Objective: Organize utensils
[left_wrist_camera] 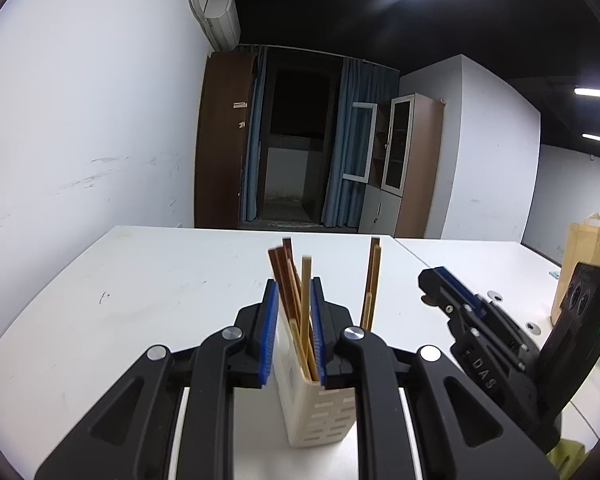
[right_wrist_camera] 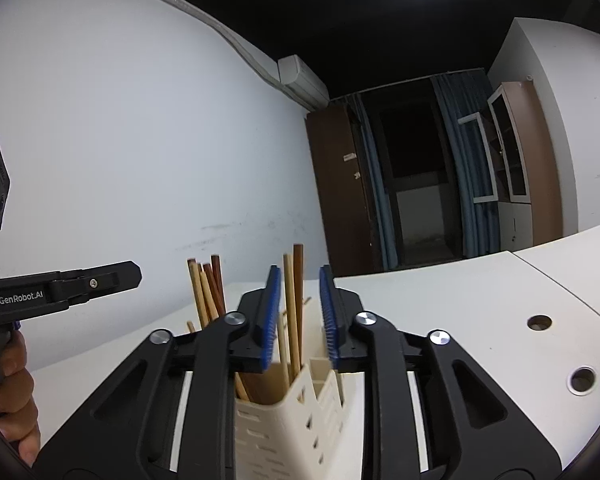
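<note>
Cream holder (left_wrist_camera: 320, 412): we see it slotted, standing upright on the white counter (left_wrist_camera: 140, 300).
Chopsticks (left_wrist_camera: 290, 280): ours stand in two bunches inside it.
Left claw (left_wrist_camera: 294, 320): slightly parted around the nearer bunch, pads not clearly pressing.
Right claw (right_wrist_camera: 300, 312): parted, two sticks (right_wrist_camera: 294, 300) between its pads, untouched on one side.

Utensil holder (left_wrist_camera: 320, 408) stands on the table (left_wrist_camera: 140, 280); chopsticks (left_wrist_camera: 290, 280) upright inside; paper bag (left_wrist_camera: 588, 248) far right, cabinet (left_wrist_camera: 412, 168) behind.
</note>
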Motion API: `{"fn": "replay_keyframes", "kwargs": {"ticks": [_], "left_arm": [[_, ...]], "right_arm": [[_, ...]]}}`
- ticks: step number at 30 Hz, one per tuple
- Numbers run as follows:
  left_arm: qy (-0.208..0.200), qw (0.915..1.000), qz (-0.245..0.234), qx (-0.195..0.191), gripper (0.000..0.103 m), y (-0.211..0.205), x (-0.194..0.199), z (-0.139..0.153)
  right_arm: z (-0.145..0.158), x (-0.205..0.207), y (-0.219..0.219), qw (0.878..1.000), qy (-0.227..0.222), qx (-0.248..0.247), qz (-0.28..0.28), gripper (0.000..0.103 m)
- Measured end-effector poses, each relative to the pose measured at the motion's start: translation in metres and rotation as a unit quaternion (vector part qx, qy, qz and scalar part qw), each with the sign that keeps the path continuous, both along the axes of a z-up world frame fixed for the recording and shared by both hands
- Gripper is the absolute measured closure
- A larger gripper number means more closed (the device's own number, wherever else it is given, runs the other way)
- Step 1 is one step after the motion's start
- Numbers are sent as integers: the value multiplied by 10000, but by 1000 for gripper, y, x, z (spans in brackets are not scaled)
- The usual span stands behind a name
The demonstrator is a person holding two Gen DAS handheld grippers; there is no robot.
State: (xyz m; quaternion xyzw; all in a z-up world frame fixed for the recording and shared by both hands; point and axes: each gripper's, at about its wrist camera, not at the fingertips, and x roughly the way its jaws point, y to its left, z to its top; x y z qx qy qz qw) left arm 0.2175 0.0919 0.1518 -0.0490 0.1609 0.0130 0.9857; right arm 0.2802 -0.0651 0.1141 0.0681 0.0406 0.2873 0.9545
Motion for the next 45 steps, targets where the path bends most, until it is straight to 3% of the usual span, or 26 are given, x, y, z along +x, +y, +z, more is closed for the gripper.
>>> {"fn": "replay_keyframes", "kwargs": {"ticks": [3, 8, 10, 14, 23, 26, 31, 40, 45], "left_arm": [[61, 9999, 15, 88, 77, -5, -10, -5], [57, 9999, 0, 161, 74, -9, -25, -19], [107, 9999, -2, 127, 64, -7, -28, -27], [205, 9996, -54, 200, 62, -6, -34, -43], [452, 9986, -71, 253, 55, -7, -45, -71], [539, 9981, -114, 286, 46, -12, -51, -80], [330, 9977, -104, 577, 26, -23, -71, -87], [358, 9978, -17, 564, 10, -19, -88, -99], [410, 9976, -46, 555, 6, -19, -91, -99]], "right_arm": [[-6, -13, -8, 9998, 69, -153, -55, 81], [-14, -28, -17, 9976, 338, -597, -131, 74], [-19, -35, -22, 9962, 440, -738, -147, 72], [-26, -43, -25, 9933, 718, -902, -101, 68], [-53, -72, -35, 9891, 951, -1127, 23, 53], [-59, -78, -44, 9884, 1089, -1057, 76, 47], [-67, -91, -48, 9873, 1021, -1213, 43, 38], [-73, -107, -46, 9873, 859, -1324, 163, 13], [-73, -108, -45, 9870, 864, -1338, 208, 9]]}}
